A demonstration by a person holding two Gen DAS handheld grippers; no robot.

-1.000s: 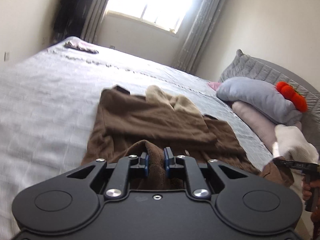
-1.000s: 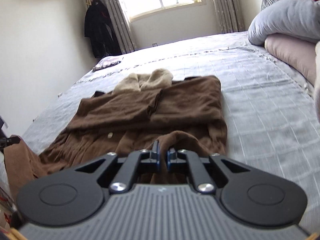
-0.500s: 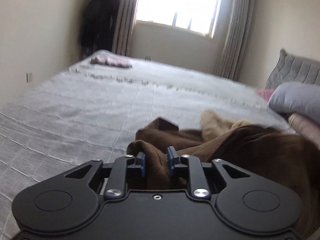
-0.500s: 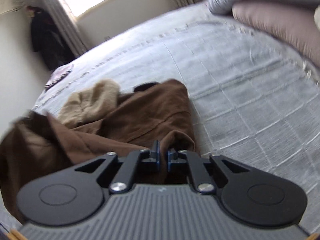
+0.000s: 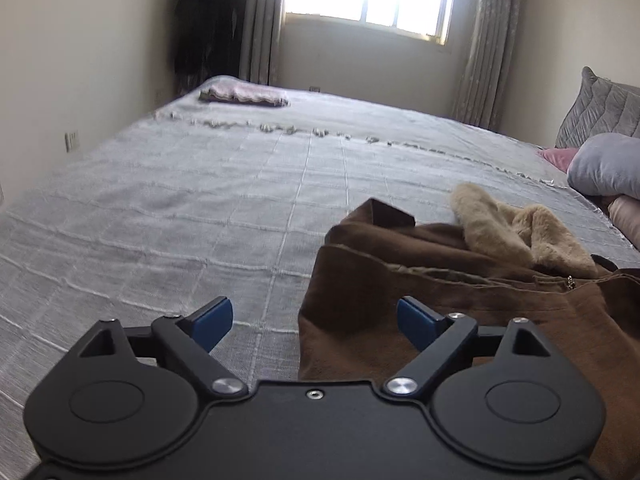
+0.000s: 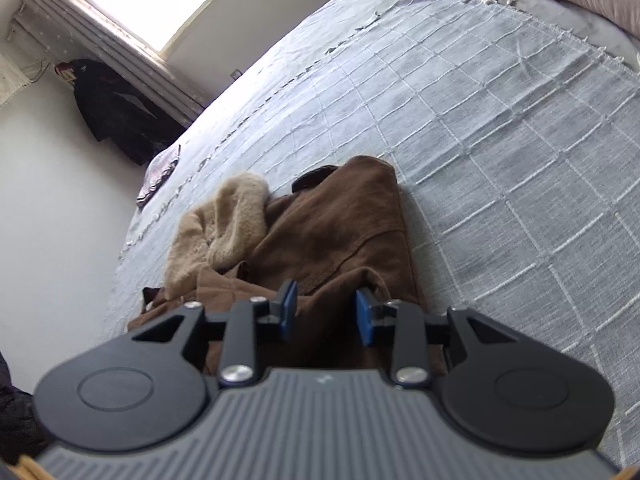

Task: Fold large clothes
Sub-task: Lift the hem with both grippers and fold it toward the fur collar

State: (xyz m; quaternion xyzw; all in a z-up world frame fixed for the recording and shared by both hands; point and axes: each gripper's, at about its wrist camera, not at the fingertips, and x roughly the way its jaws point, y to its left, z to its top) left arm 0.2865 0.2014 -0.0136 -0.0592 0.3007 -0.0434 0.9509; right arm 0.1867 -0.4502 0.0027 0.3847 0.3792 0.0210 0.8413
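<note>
A brown coat [image 5: 460, 292] with a tan fur collar [image 5: 516, 232] lies folded over on the grey bedspread [image 5: 200, 200]. My left gripper [image 5: 314, 322] is open wide at the coat's left edge, holding nothing. In the right wrist view the coat [image 6: 332, 232] and its fur collar [image 6: 220, 228] lie on the bedspread [image 6: 500, 120]. My right gripper [image 6: 326, 312] is open just above the coat's near fold, with cloth between the blue pads but not pinched.
A folded pinkish cloth [image 5: 244, 94] lies at the far corner of the bed. Pillows [image 5: 608, 166] are stacked at the right by the grey headboard [image 5: 600, 108]. A dark garment [image 6: 116, 112] hangs by the curtains. A wall runs along the bed's left side.
Both grippers carried the coat's lower hem up over the coat, folding it, then opened and let go of the cloth.
</note>
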